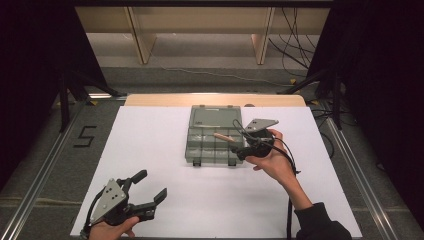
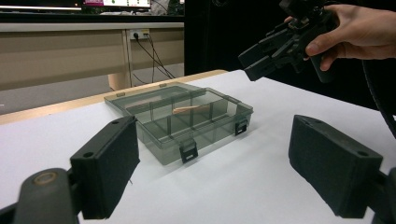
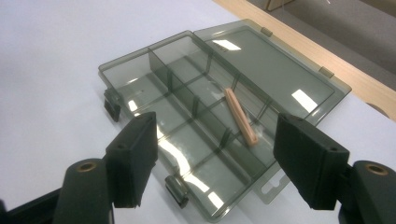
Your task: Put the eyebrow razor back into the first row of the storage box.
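A clear grey compartment box (image 1: pixel 206 148) lies open in the middle of the table, its lid (image 1: pixel 216 117) flat behind it. A short pale wooden stick (image 1: pixel 222 136) rests slanted across the dividers at the box's right side (image 3: pixel 240 115), also seen from the left gripper view (image 2: pixel 191 109). My right gripper (image 1: pixel 239 141) hovers just right of the box, jaws open and pointing at it (image 3: pixel 217 158), nothing between them. My left gripper (image 1: pixel 151 185) sits near the front left of the table, open and empty, facing the box (image 2: pixel 187 121) from a distance.
A white sheet (image 1: pixel 150 140) covers the table, with a wooden edge (image 1: pixel 215 100) at the back. The box's latches (image 2: pixel 188 152) face the person. Black stands and cables stand on the floor beyond, and a "5" (image 1: pixel 85 136) is marked at the left.
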